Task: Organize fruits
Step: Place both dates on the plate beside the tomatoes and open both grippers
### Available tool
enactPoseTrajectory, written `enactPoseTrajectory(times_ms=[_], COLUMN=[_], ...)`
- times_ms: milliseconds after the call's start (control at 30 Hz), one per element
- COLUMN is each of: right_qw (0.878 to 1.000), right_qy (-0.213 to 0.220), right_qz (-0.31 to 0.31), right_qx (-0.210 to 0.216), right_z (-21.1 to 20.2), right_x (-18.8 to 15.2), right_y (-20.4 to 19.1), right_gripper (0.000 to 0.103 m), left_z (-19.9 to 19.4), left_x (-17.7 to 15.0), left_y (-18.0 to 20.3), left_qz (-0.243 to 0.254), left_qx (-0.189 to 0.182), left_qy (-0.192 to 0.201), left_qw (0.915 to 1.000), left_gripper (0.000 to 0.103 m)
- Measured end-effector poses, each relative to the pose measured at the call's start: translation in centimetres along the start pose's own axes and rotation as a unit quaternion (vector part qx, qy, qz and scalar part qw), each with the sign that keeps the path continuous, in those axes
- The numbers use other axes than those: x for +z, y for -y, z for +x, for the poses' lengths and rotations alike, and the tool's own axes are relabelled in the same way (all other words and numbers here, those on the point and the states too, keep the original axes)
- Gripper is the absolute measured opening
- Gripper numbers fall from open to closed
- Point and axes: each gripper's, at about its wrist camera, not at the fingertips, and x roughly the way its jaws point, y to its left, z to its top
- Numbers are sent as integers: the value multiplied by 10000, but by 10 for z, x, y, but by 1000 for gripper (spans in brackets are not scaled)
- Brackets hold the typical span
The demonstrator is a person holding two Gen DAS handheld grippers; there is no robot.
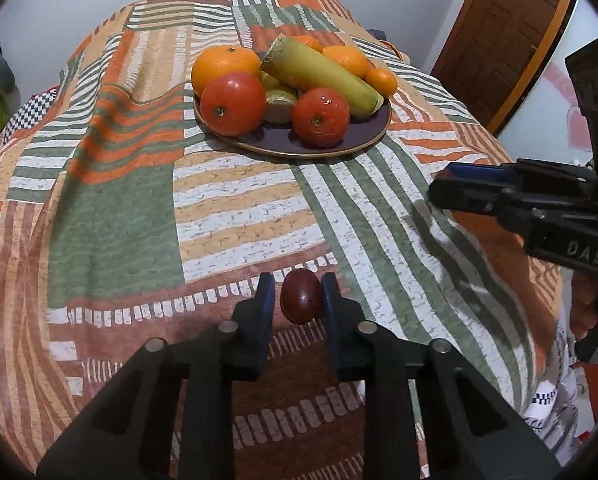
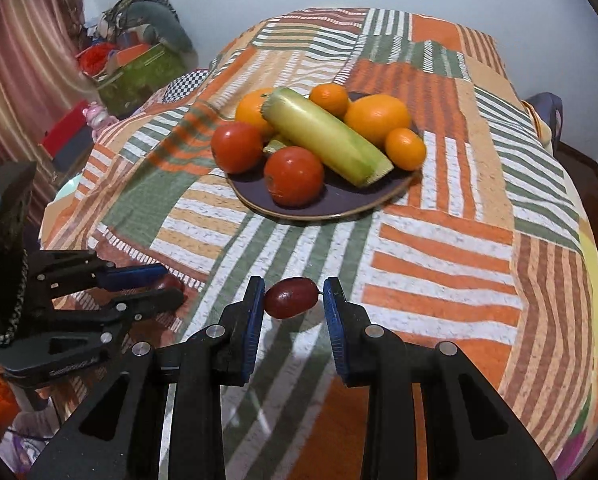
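Note:
My left gripper (image 1: 297, 294) is shut on a small dark red fruit (image 1: 301, 295) and holds it above the striped cloth, well short of the plate. My right gripper (image 2: 293, 298) is shut on a second dark red fruit (image 2: 291, 297), held lengthwise between its blue pads. A dark purple plate (image 1: 275, 140) holds two tomatoes (image 1: 233, 103), oranges (image 1: 223, 65), a long yellow-green squash (image 1: 323, 74) and a lime. The plate also shows in the right wrist view (image 2: 331, 202). The left gripper shows at the left of the right wrist view (image 2: 167, 282), and the right gripper at the right of the left wrist view (image 1: 439, 188).
A patchwork cloth (image 1: 239, 216) of orange, green and white stripes covers the table. A wooden door (image 1: 507, 36) stands at the back right. A green box with clutter (image 2: 139, 68) and a curtain (image 2: 23, 60) stand beyond the table's left side.

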Motion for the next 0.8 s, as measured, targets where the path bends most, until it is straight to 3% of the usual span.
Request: enactPoseTrajectory(times_ms=[300, 800], right_qw=[9997, 9985], right_qy=[87, 472], right_qz=[198, 250], right_qx=[65, 96], right_z=[3, 13], right_x=[3, 47], right_y=[10, 17], right_gripper=[28, 28], left_z=[-4, -4], left_x=[8, 79], left_y=[0, -12], left_qz=[31, -210], left_qx=[47, 22], left_qy=[82, 667], left_qw=[10000, 9975], left_gripper=[19, 19])
